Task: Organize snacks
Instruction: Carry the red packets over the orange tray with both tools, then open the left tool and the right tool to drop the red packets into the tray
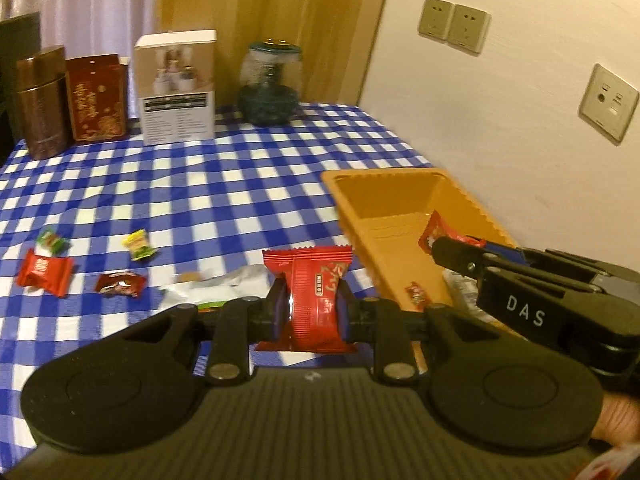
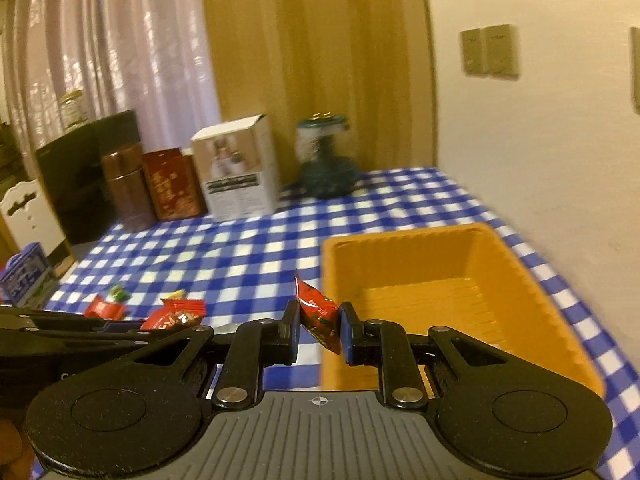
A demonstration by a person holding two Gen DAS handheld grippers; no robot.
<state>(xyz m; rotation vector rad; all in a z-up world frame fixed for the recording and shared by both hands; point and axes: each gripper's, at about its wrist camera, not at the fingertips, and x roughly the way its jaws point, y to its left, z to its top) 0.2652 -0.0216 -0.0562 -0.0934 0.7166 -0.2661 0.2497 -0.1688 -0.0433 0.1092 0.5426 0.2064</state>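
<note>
L gripper [image 1: 310, 312] clamped on a big red wafer pack [image 1: 310, 300], pack upright between the pads, top crimp sticking up past the tips, bottom edge partly behind the linkage. R gripper [image 2: 318, 330] clamped on a small red candy [image 2: 318, 312], tilted, one corner poking up; print too blurred to read. Orange tray [image 2: 560, 320] sits ahead-right of the R gripper, near wall cut by the gripper body, floor looks bare in R wrist view. In L wrist view the tray is right of the L gripper w/ the R gripper over it, the small red candy at its tip; a small red-wrapped piece [image 1: 416, 293] low by the tray's near end, can't tell if inside or on the rim; sth clear/crinkly beside it mostly hidden behind the R gripper. Left of the L gripper on the blue check cloth [image 1: 200, 184]: red packet [image 1: 44, 272], dark red candy [image 1: 120, 283], two green/yellow candies [image 1: 138, 244], a white wrapper [image 1: 216, 282] partly hidden by the fingers. Far ahead at the table's back edge: brown tin [image 1: 40, 104], red box [image 1: 98, 98], white box [image 1: 176, 88], glass jar [image 1: 270, 84], labels unreadable. A bit of hand [image 1: 616, 420] shows at lower right, cut off by frame edge. R wrist view motion-blurred overall.
</note>
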